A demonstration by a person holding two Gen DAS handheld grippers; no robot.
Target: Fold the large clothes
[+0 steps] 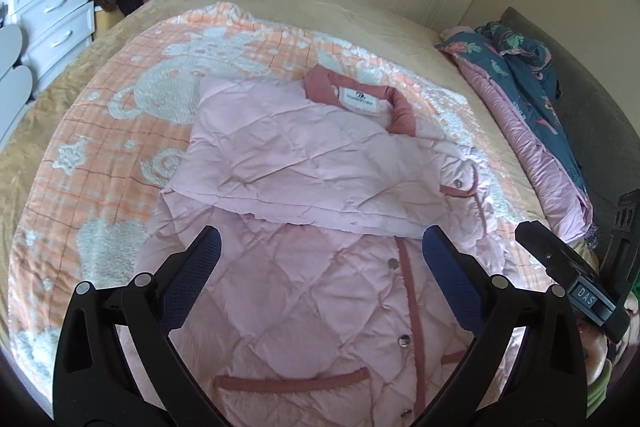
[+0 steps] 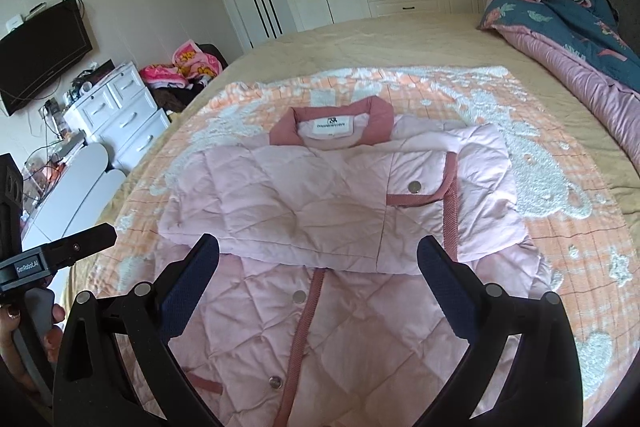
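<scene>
While both grippers hang empty over the garment, the record reads as follows;

Garment: pale pink quilted padded jacket with dusty-rose collar and trim point(image 1: 320, 163) point(image 2: 320, 195), lying flat on the peach-and-white fleecy patterned blanket point(image 1: 120, 115) point(image 2: 560, 187) spread over the tan bedspread point(image 1: 360, 11) point(image 2: 380, 39); collar end away from the cameras, hem end near.

Done so far: sleeves appear folded across the chest, forming a layered band over the upper body; side edges look roughly squared; judged about half complete.

Left to do: lower half with snap placket and pocket trim lies unfolded; judged next is hem brought up toward collar, then a tidy.

Left gripper point(image 1: 320, 267): jaws spread wide; blue pads hover above the lower jacket front; nothing held; contact with the fabric cannot be told.

Right gripper point(image 2: 318, 267): jaws likewise wide apart; poised over the placket just below the folded band; holding nothing.

Aside: blue floral quilt point(image 2: 580, 7) bunched at the bed's far side, well apart.
</scene>
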